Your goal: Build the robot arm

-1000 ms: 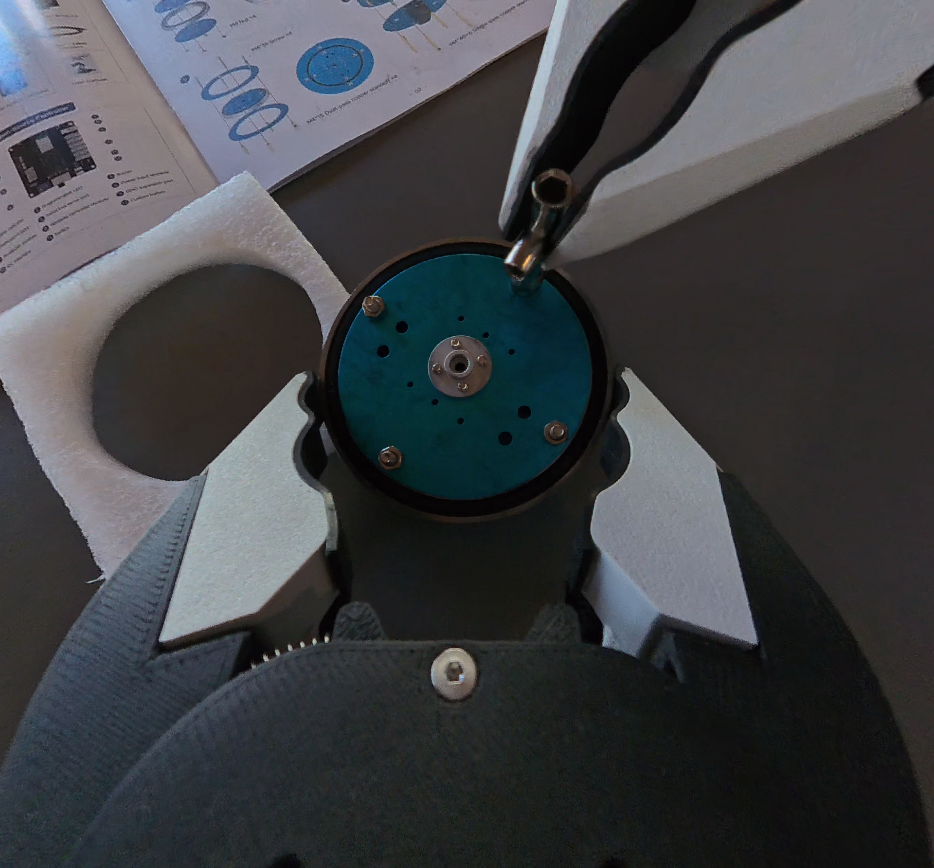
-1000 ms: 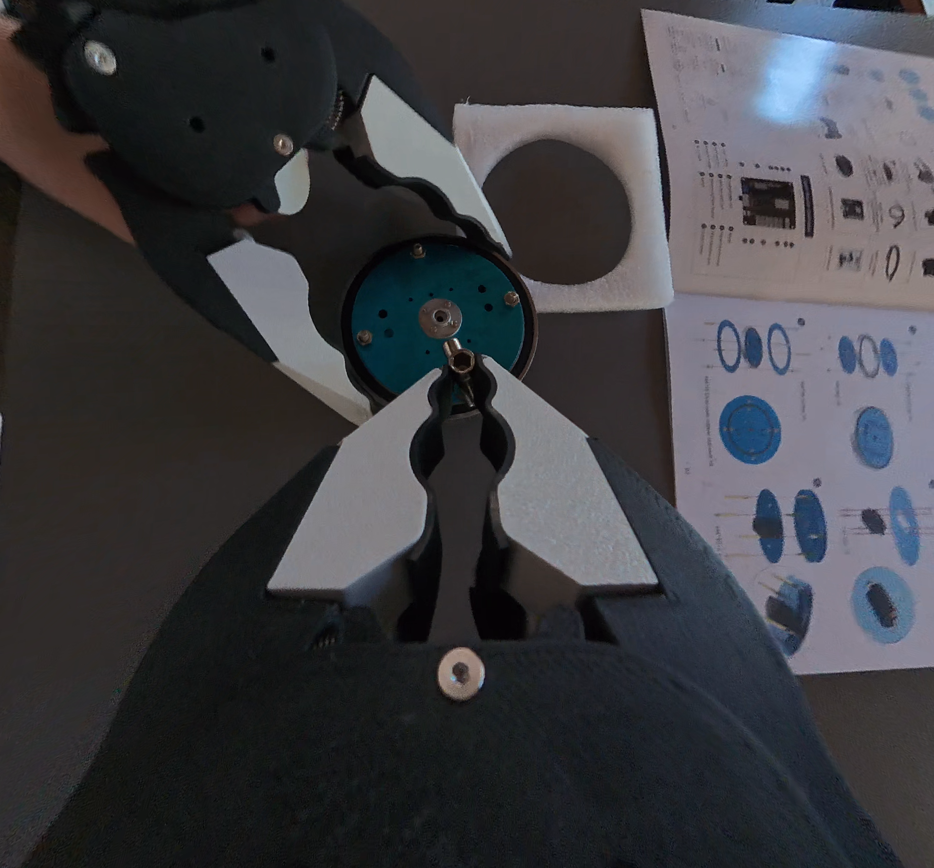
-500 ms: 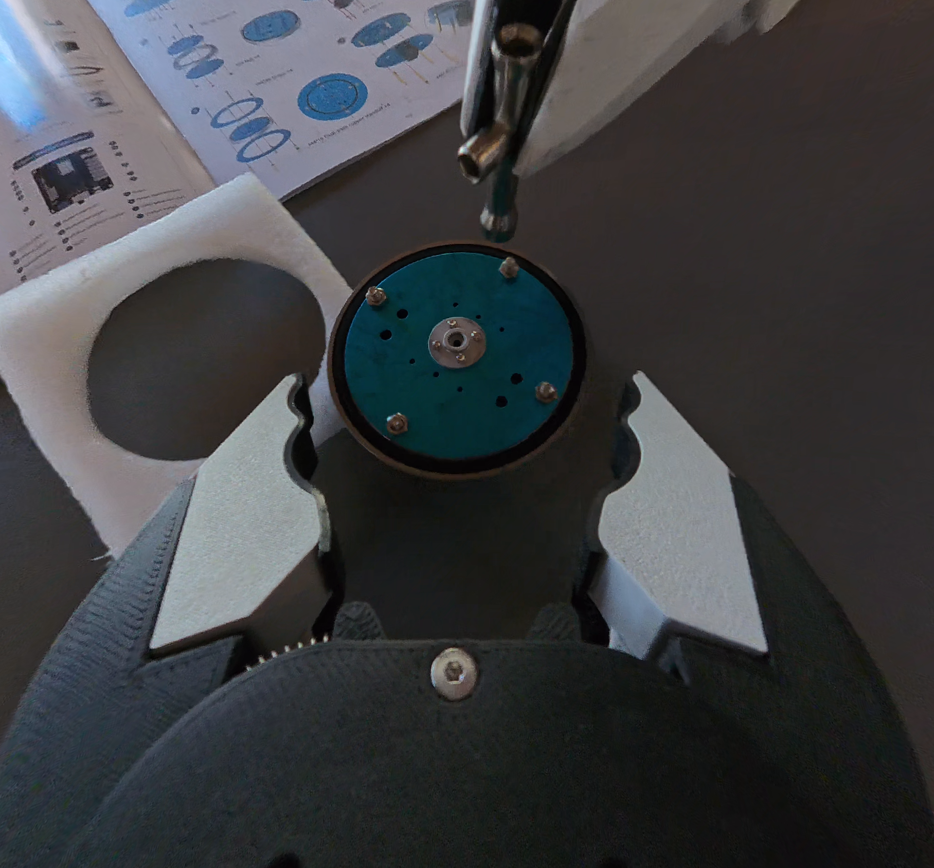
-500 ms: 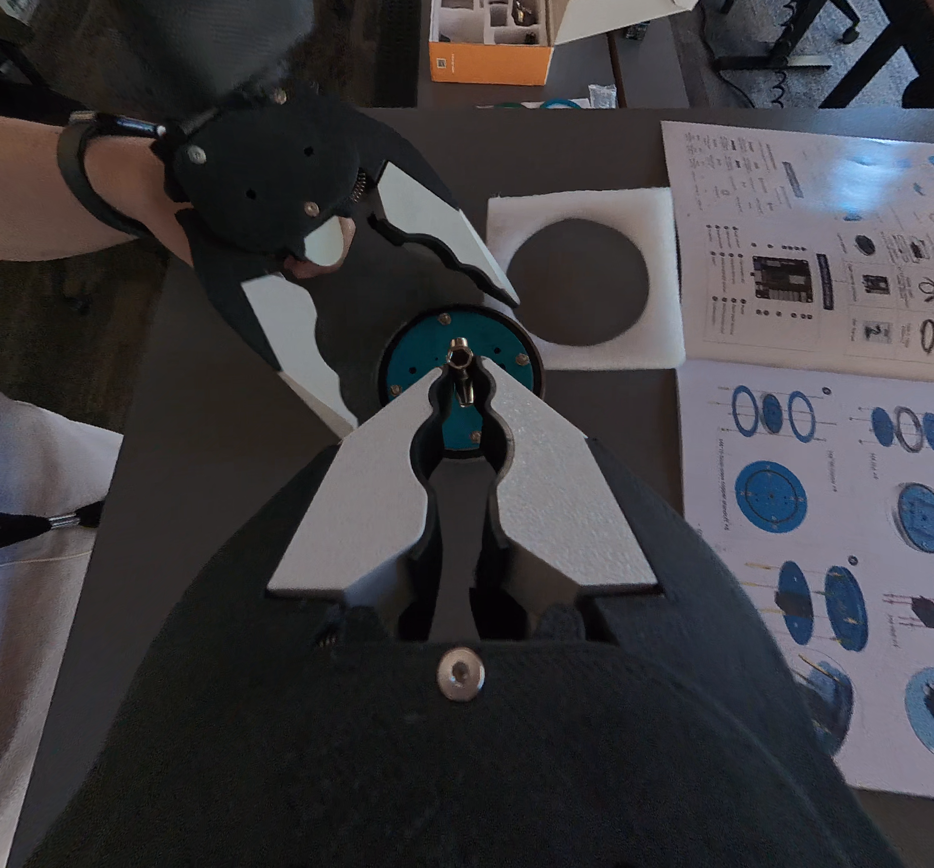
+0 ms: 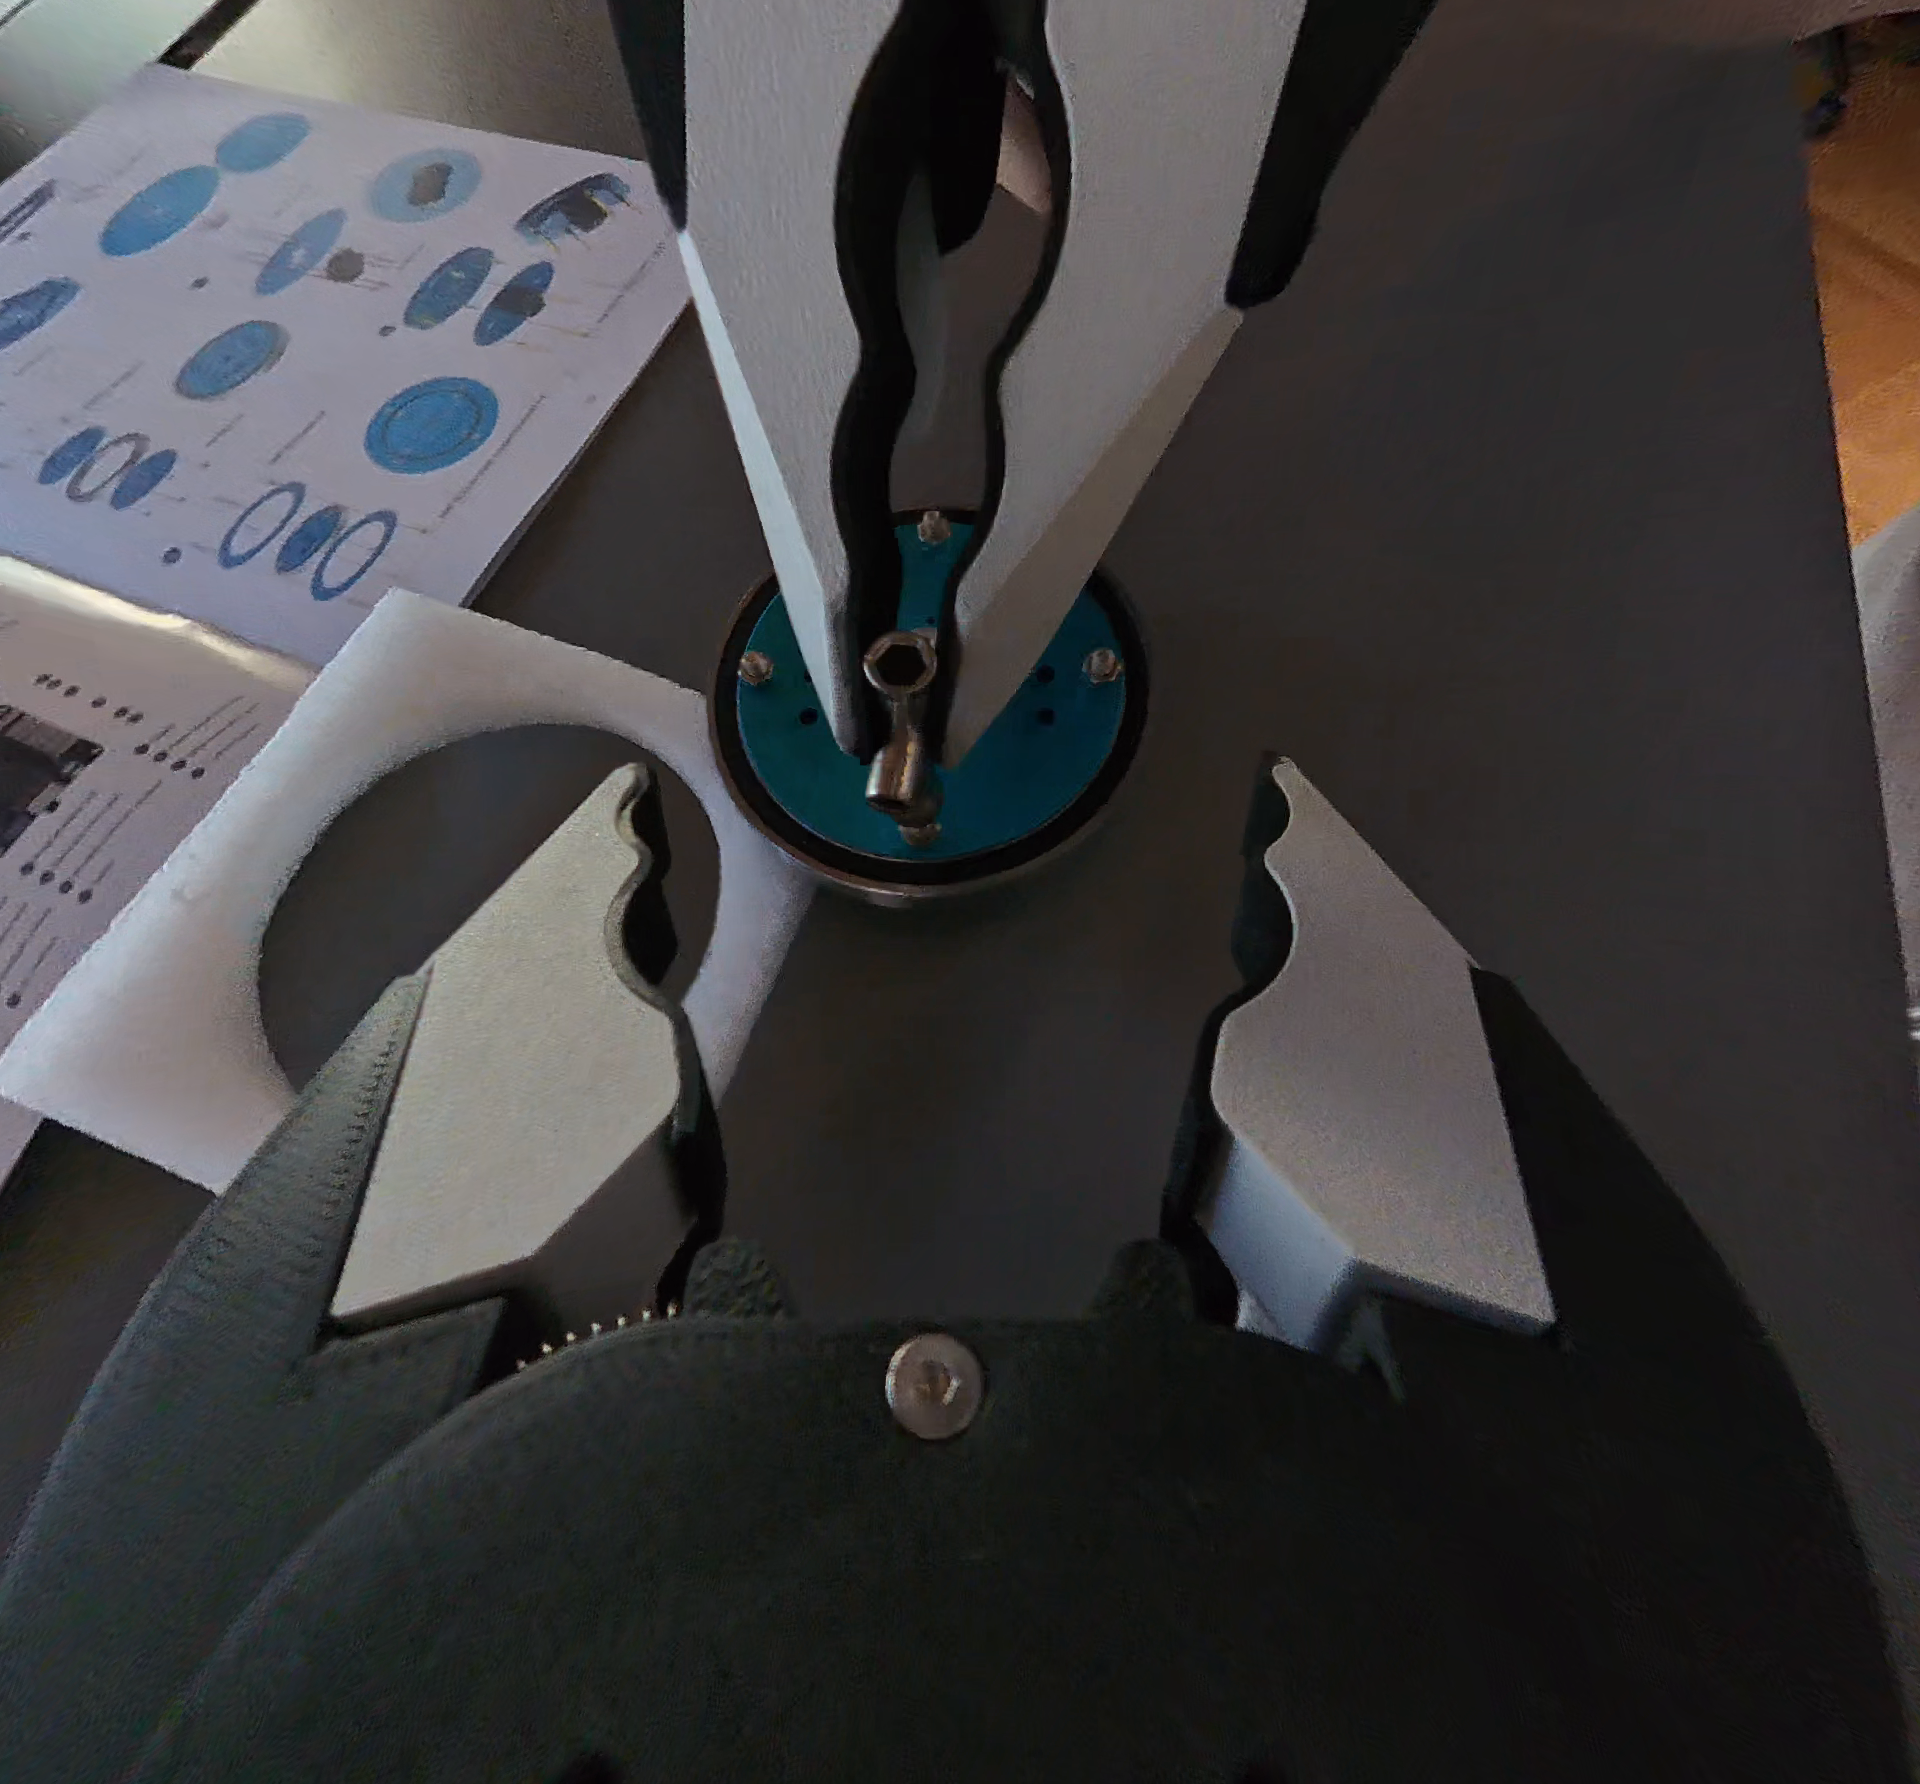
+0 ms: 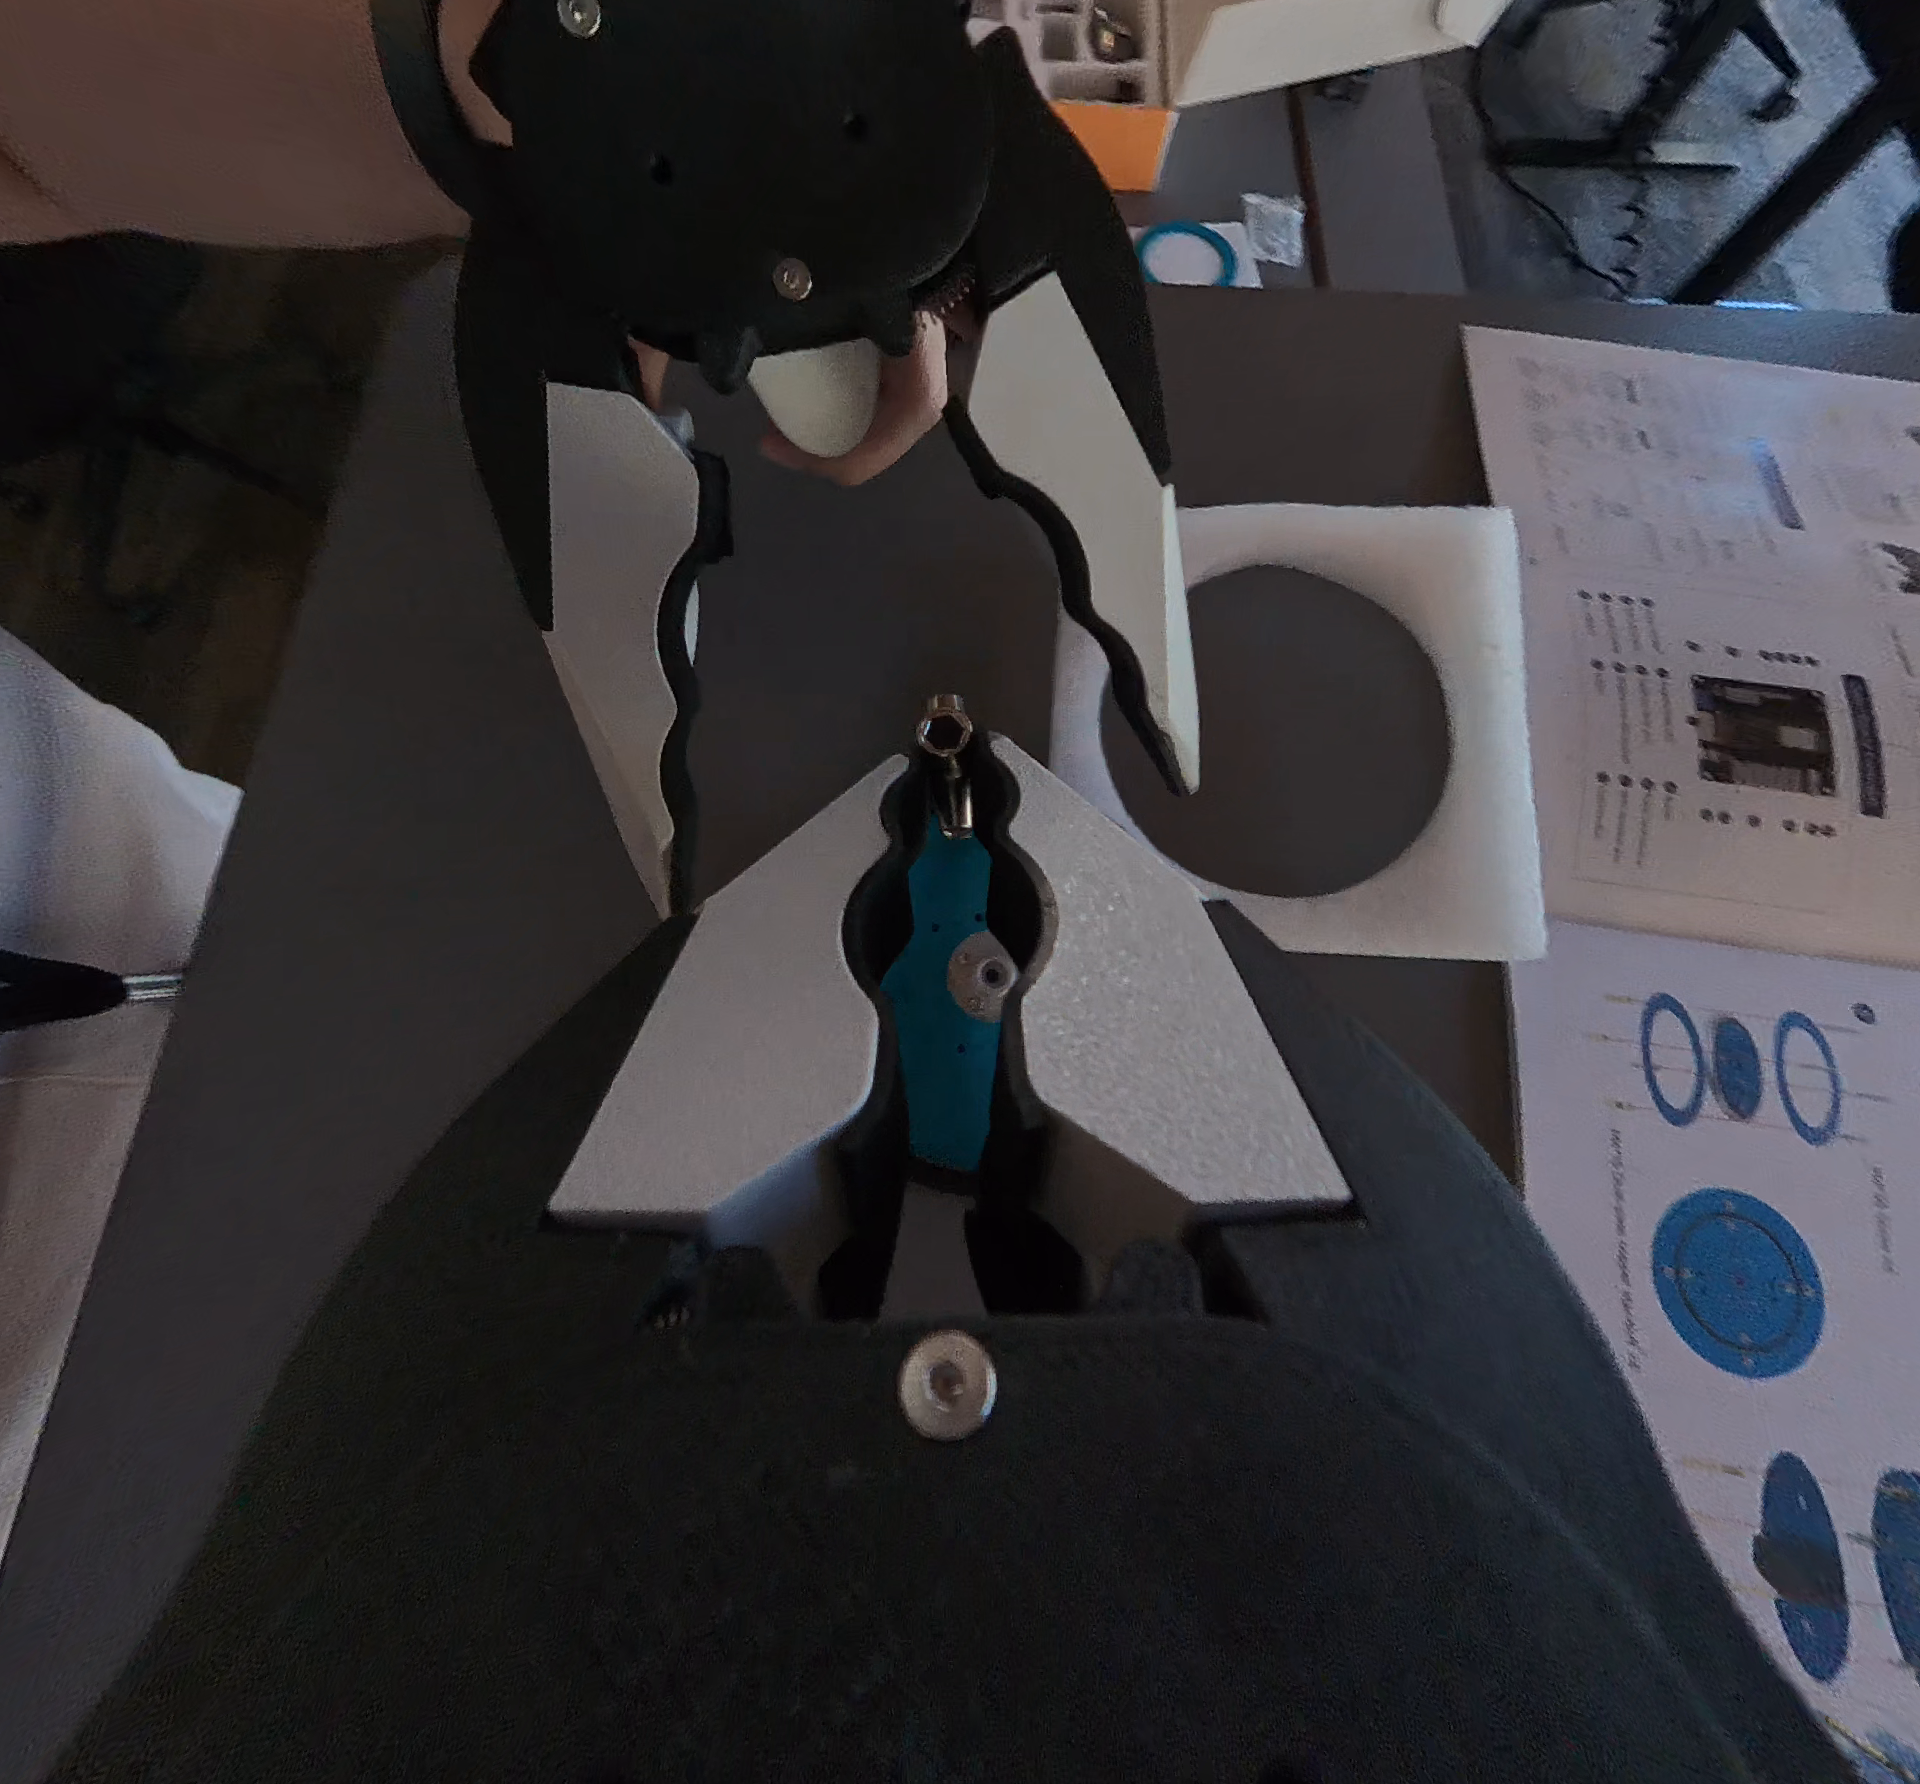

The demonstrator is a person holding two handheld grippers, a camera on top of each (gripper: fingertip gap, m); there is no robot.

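Here the left tool (image 5: 951, 861) hangs wide and empty just short of the round teal plate in its black ring (image 5: 1029, 778) on the dark bench (image 5: 1455, 591); beyond, the right tool (image 5: 902, 695) pinches a small metal cross-shaped socket wrench (image 5: 902, 768) — one socket tipped down toward the near rim nut (image 5: 920, 832), seemingly to seat on it — with white foam (image 5: 499, 674) touching the ring's left side.

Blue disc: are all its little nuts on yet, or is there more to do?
Four nuts sit at the blue disc rim. The right gripper is shut on a small socket wrench, its lower end on one nut. The left gripper is open, off the disc. Which nuts are tight cannot be seen.
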